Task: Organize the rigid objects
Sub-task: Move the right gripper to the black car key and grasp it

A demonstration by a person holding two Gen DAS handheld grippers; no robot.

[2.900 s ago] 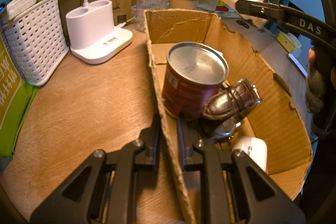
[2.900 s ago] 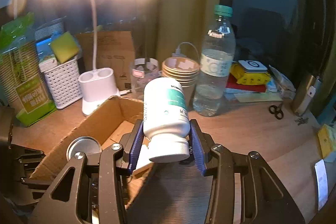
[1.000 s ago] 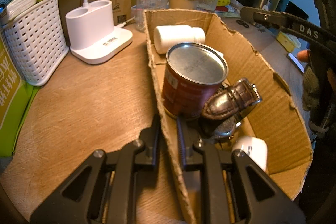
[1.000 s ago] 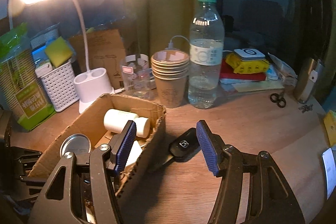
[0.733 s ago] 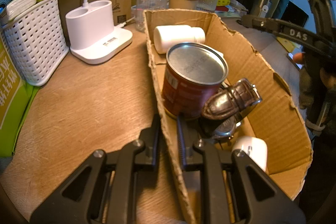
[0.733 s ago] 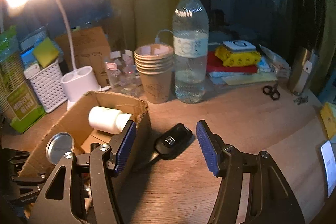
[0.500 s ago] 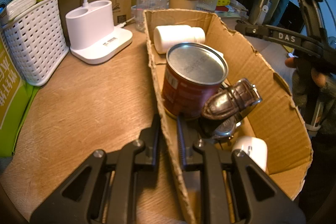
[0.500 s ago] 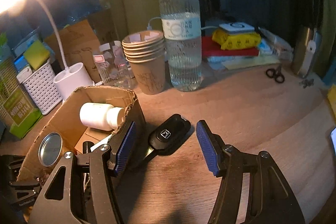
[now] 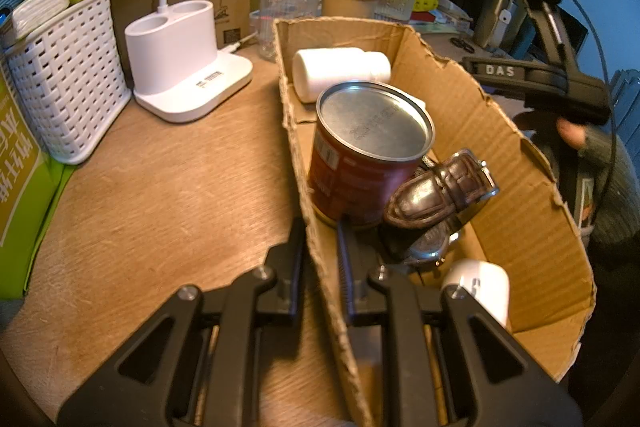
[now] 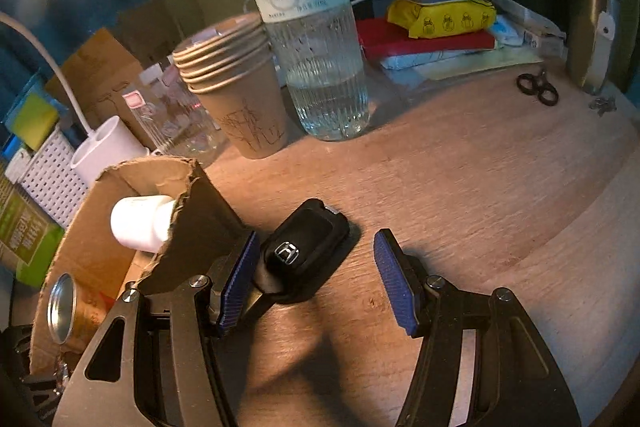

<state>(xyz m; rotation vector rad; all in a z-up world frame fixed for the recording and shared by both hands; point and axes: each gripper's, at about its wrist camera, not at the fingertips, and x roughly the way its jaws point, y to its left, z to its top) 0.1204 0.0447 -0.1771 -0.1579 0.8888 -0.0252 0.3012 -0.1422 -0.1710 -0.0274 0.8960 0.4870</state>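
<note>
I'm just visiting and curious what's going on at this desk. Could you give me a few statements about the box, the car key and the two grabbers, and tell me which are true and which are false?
1. The car key lies inside the cardboard box. False: it lies on the desk beside the box.
2. The white bottle lies on its side in the box. True.
3. The right gripper grips the key. False: its fingers stand open around it.
4. The left gripper pinches the box wall. True.
5. The red can stands upright. True.

A water bottle (image 10: pixel 308 39) is flanked by stacked paper cups (image 10: pixel 236 83); a white lamp base (image 9: pixel 186 57) and lattice basket (image 9: pixel 66 75) are seen on the wooden table (image 9: pixel 160 187).
</note>
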